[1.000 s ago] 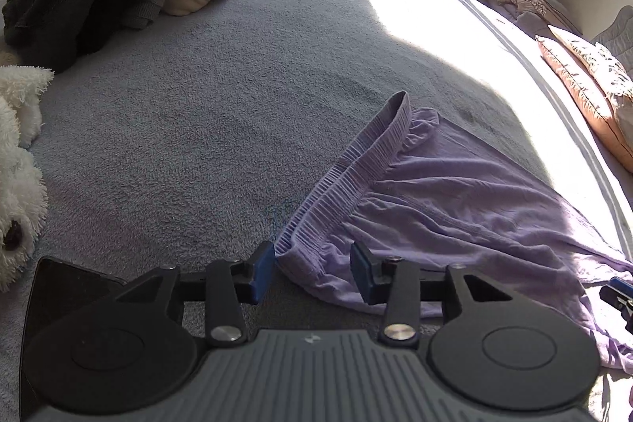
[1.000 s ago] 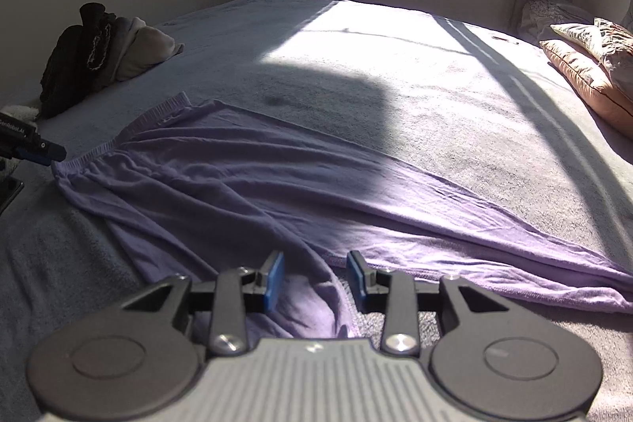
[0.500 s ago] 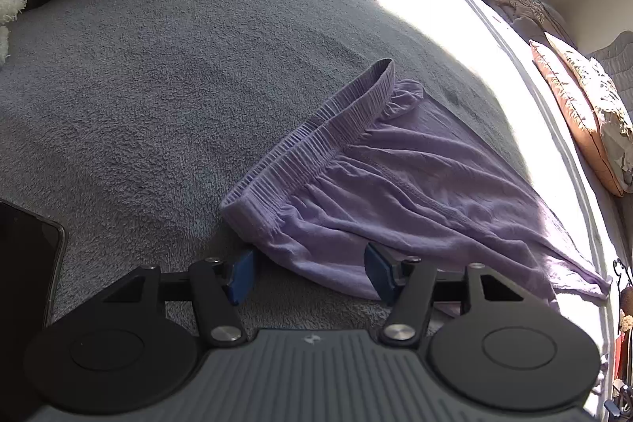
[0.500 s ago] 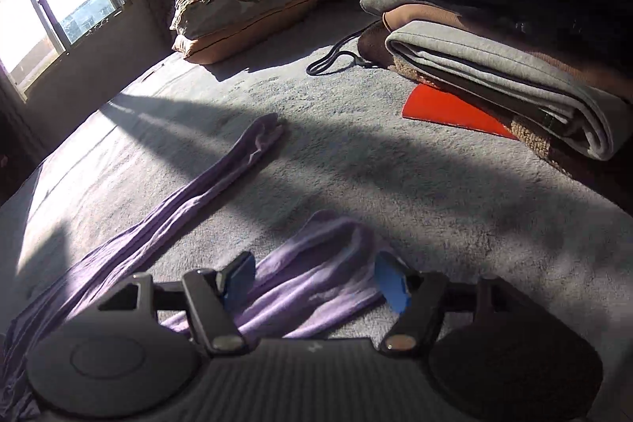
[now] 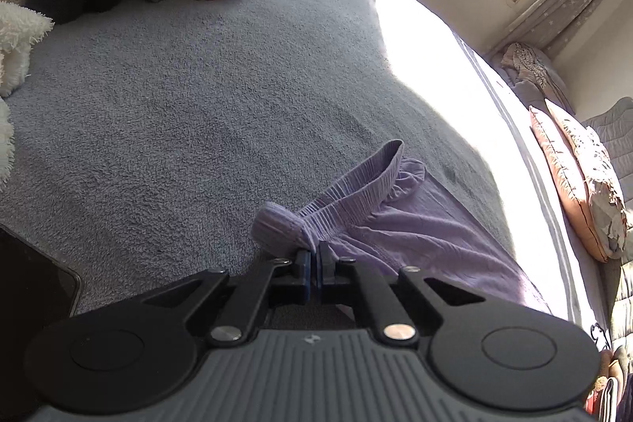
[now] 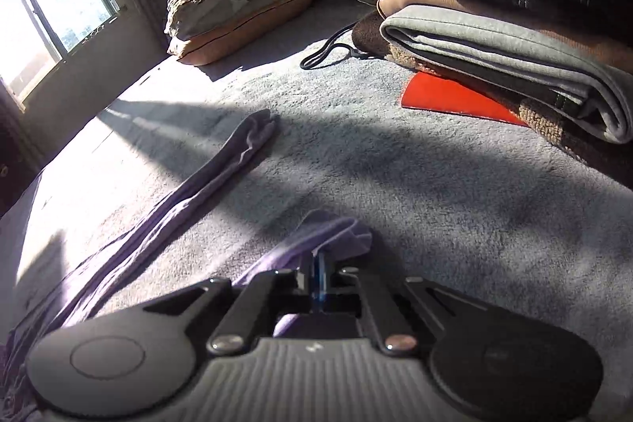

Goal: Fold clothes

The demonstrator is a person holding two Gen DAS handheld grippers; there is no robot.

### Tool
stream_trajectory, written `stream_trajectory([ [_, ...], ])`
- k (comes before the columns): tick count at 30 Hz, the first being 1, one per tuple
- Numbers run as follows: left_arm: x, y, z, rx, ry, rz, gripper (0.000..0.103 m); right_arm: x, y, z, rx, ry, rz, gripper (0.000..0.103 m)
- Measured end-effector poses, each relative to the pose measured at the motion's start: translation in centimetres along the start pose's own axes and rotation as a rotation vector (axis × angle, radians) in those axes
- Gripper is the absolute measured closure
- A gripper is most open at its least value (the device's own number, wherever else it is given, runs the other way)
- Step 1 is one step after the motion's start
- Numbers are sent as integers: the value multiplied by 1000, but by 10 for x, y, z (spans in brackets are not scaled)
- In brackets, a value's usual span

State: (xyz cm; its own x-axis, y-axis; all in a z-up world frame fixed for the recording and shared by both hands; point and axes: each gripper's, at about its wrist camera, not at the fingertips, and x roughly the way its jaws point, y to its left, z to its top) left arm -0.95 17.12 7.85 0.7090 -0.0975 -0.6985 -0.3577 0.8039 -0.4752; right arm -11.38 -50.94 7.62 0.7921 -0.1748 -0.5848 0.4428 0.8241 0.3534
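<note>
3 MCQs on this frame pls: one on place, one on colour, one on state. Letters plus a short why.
1. What part of the purple pants does the left tool pinch?
A. a leg hem
B. the waistband end
C. the crotch

2. What colour is the flat sheet under the folded stack?
A. red
B. green
C. white

3. What state is the right tool in?
A. open above the bed
B. shut on nothing
C. shut on a pants leg end

Key: 1 B, the ribbed elastic band bunches at its closed jaws. 2 A, a red corner sticks out beneath the grey and brown folds. 3 C, the jaws have just closed and purple cloth is bunched between them, the other leg lying loose on the grey bed cover.
</note>
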Motion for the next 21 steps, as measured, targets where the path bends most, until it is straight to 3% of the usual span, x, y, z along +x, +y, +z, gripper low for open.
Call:
stream_trajectory([
  [2,-10,6,8,-28,-24,-34,102,-12,-1,10,16,-76,34,101],
  [5,-21,13,13,-39,-33,-73,102,-22,-10,20,77,-122,65,101],
  [12,-26,14,19,-59,-62,-120,102,-22,-5,42,154,-146,147,100],
  [16,-34,9,31,-99,-154,-207,102,-34,26,59,117,-341,228,101],
  [18,-42,6,35,-104,-215,-251,102,-67,46,62,72,-536,335,103],
  [21,-48,5,35,-128,-243,-289,101,-80,55,64,72,-547,350,103],
])
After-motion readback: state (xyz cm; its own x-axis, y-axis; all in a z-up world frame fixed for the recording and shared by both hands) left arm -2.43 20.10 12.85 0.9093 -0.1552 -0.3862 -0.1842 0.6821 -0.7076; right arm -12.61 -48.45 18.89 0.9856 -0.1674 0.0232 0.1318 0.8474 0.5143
